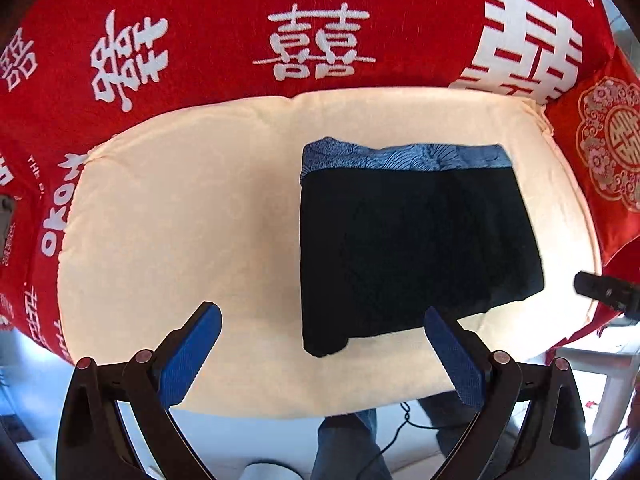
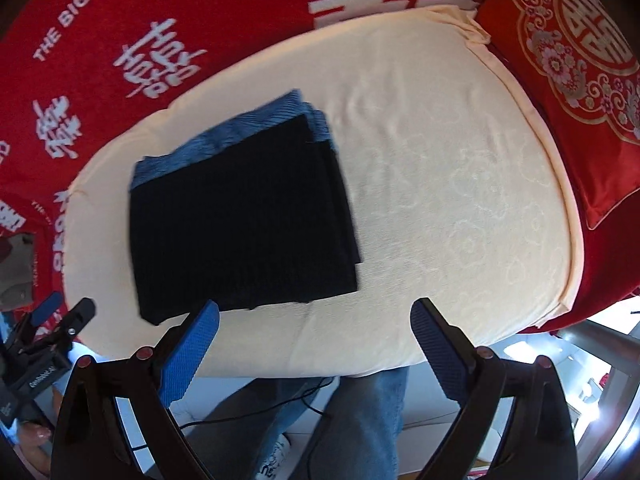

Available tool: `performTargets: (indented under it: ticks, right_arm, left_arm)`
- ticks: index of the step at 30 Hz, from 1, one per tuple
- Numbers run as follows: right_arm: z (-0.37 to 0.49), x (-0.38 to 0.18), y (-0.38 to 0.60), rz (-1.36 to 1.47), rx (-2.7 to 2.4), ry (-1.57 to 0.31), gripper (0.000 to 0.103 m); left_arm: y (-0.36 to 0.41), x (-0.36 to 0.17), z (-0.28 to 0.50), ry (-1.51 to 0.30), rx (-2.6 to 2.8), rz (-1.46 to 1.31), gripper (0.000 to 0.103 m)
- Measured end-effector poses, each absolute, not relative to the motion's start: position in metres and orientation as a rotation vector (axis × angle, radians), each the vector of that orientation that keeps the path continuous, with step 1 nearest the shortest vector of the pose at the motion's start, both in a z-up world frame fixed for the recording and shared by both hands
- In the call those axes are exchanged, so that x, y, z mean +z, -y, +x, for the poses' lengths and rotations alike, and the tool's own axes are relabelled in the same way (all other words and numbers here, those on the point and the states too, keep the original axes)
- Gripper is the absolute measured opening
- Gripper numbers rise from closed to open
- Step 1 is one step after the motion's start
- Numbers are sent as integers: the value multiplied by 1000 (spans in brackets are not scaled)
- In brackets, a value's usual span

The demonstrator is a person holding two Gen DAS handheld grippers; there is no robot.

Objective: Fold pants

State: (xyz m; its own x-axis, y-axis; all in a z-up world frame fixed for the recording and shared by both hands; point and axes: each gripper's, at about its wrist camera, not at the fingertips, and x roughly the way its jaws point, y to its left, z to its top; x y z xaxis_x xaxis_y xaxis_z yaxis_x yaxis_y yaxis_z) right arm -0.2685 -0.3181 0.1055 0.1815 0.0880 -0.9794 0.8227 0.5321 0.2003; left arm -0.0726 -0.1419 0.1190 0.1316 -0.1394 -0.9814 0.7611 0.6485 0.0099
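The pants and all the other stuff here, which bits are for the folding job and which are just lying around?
For the job:
- pants, dark, folded, lying on the cream cushion
- left hand-held gripper, open, holding nothing
- right hand-held gripper, open, holding nothing

Just lying about:
- red blanket with white characters
- red embroidered pillow
- black cable on the floor

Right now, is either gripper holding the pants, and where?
Neither. Left gripper and right gripper are open and empty; pants lie folded.
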Motion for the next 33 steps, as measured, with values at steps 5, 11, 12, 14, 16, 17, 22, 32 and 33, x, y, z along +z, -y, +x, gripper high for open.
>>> performTargets:
  ticks: [5, 11, 12, 14, 16, 17, 22, 32, 33]
  right_arm:
    - [-247, 123, 301, 859, -606, -1307, 97]
    - [-231, 140, 293, 776, -632, -1326, 97]
    - [-229, 141, 292, 774, -628, -1330, 97]
    - [-226, 143, 290, 771, -625, -1335, 97]
    - [-225, 145, 290, 774, -624, -1335, 97]
    - [-225, 145, 290, 776, -622, -1335, 97]
    - [-223, 145, 284, 767, -619, -1349, 97]
    - [-220, 150, 275, 724, -607, -1369, 97]
    - [-220, 150, 275, 719, -608, -1370, 97]
  left_arm:
    - [142, 130, -77, -1303, -695, 589, 102]
    - [139, 139, -84, -1299, -700, 607, 102]
    - [138, 140, -85, -1302, -702, 609, 102]
    - [136, 139, -86, -1310, -703, 615, 102]
    - [135, 139, -86, -1313, -702, 624, 102]
    - [135, 140, -86, -1311, -702, 626, 102]
    - [136, 144, -88, -1303, -711, 646, 102]
    - [140, 149, -97, -1283, -727, 669, 102]
    - [140, 149, -98, -1282, -726, 670, 102]
